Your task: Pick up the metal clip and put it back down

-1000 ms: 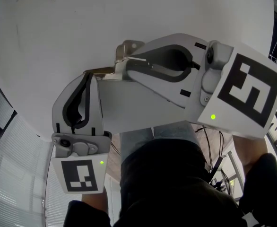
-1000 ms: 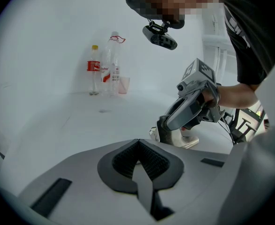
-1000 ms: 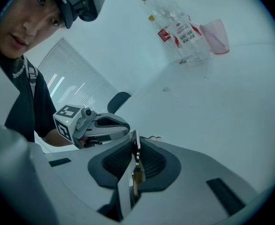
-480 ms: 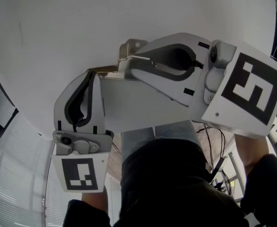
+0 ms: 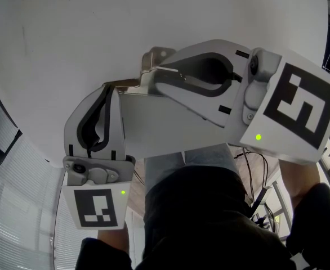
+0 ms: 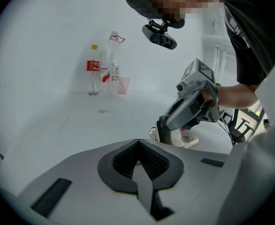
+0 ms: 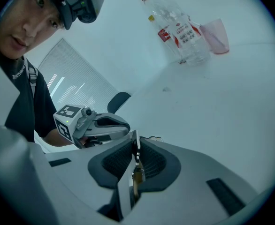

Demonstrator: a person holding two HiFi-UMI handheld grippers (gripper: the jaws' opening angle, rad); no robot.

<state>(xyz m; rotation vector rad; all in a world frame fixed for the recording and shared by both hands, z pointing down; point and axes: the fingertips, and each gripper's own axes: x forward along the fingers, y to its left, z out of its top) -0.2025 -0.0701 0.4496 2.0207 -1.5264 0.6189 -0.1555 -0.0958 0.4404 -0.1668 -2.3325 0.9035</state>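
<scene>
The metal clip [image 5: 154,57], silver with a brass part, sticks out past the tips of my right gripper [image 5: 148,75], which is shut on it. In the right gripper view the clip [image 7: 137,162] stands edgewise between the black pads. From the left gripper view the right gripper [image 6: 164,125] holds the clip [image 6: 155,134] close above the white table [image 6: 72,125]; whether it touches I cannot tell. My left gripper [image 5: 107,88] sits just left of the clip, shut, with nothing between its pads [image 6: 128,161].
Two clear bottles [image 6: 110,64] and a pink cup [image 6: 124,84] stand at the far side of the round white table [image 5: 69,44]. The table's curved edge runs along the left, near white blinds [image 5: 7,173]. The person's legs [image 5: 199,218] fill the bottom.
</scene>
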